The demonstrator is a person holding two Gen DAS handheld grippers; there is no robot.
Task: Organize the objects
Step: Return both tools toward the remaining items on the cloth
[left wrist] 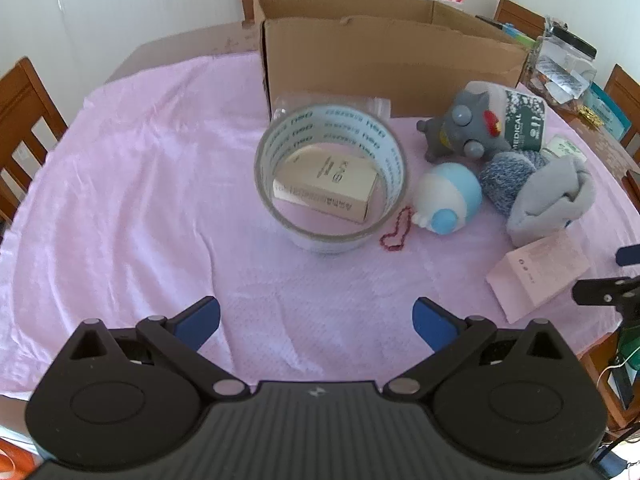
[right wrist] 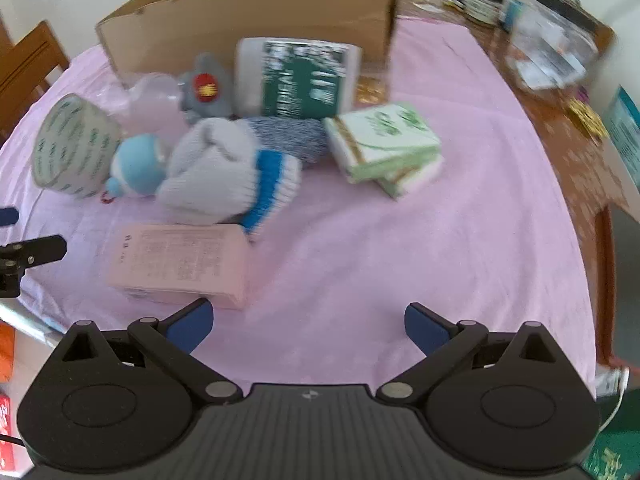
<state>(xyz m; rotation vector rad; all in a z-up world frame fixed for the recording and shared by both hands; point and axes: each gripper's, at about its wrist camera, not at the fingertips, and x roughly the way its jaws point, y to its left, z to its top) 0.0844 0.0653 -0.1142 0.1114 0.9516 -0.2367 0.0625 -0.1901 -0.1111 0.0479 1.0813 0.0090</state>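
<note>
A pink cloth covers the wooden table, with wooden chairs around it and pale walls behind. An open cardboard box stands at the far side. My left gripper hangs with jaws spread wide, holding nothing; my right gripper is the same. Ahead of my left, a tape roll sits with its opening facing up, ringing a small cream box whose long axis runs left to right, angled down to the right. A pink box lies flat just ahead of my right gripper's left finger, long axis across the view. Only my right view shows the green-patterned packets clearly; only my left shows inside the roll.
</note>
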